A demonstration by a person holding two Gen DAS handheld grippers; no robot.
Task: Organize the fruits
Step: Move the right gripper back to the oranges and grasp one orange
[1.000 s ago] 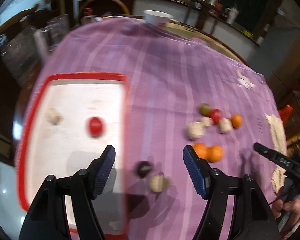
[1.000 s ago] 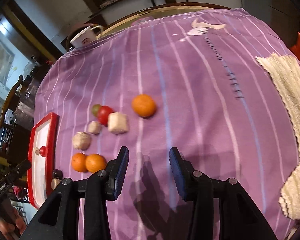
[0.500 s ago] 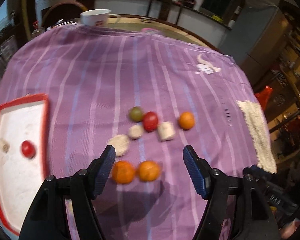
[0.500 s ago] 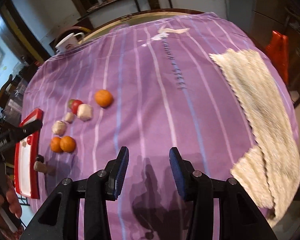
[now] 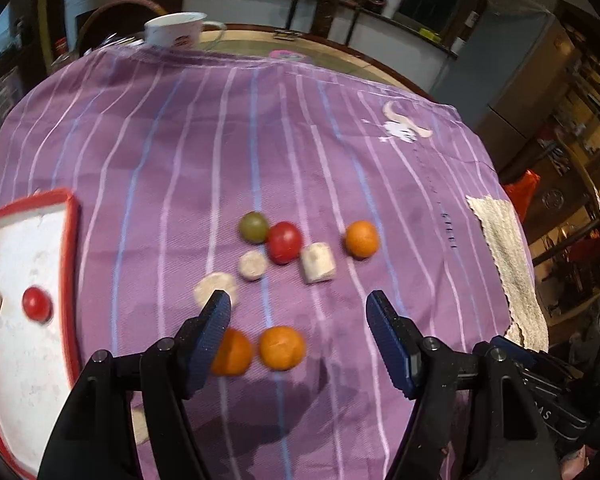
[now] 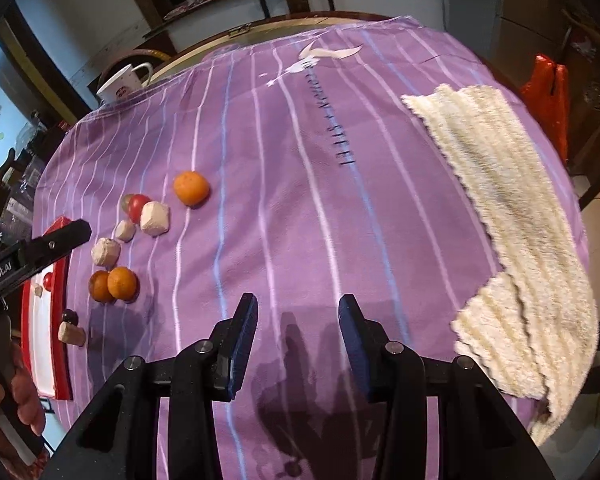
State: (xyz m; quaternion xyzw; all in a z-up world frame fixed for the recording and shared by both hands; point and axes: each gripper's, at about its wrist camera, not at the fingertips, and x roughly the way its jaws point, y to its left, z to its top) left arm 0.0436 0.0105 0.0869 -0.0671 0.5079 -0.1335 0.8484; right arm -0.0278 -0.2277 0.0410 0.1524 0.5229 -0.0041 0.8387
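Since one second ago, we swung the wide, empty left claw (image 5: 298, 308) from the red-rimmed white tray (image 5: 70, 240) to two round oranges (image 5: 281, 347); most fruit remains outside; the right claw (image 6: 298, 316) is wide, empty.

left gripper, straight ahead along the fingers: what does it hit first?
Likely the pair of oranges sitting between the open fingers of the left gripper, then the red-and-beige cluster beyond. Height above the cloth is unclear.

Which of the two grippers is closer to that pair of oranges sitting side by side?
Left. The left gripper hangs open right over the pair of oranges. The right gripper is open too, off to their right above bare purple tablecloth.
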